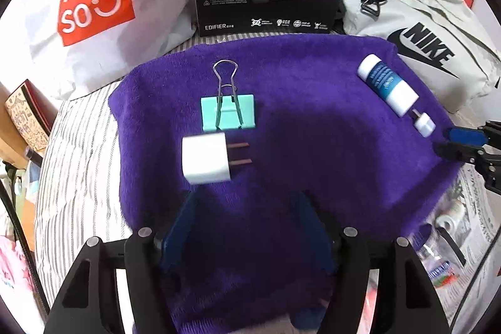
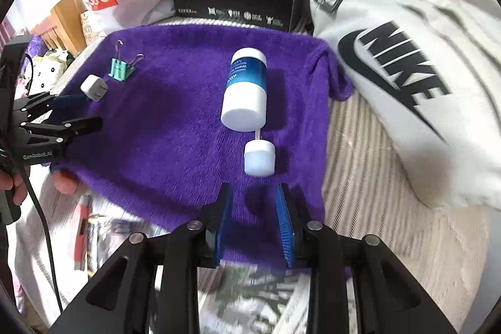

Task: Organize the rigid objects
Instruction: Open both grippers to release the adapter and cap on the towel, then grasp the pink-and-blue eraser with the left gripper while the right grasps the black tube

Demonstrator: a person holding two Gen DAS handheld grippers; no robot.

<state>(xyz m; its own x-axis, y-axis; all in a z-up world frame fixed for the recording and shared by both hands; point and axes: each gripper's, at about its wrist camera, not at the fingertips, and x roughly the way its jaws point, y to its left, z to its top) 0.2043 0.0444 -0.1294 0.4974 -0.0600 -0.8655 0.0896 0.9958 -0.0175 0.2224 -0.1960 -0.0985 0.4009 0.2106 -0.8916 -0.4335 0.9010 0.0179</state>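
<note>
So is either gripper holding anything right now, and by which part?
Nothing is held. The left gripper and right gripper are both open over the purple towel, with empty space between their fingers.

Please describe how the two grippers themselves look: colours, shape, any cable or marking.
Both are black angular frames with silver screws and blue ribbed finger pads. The left gripper bears white "GenRobot.AI" lettering, and a black cable hangs below it. The right gripper looks built alike; no marking shows.
</note>
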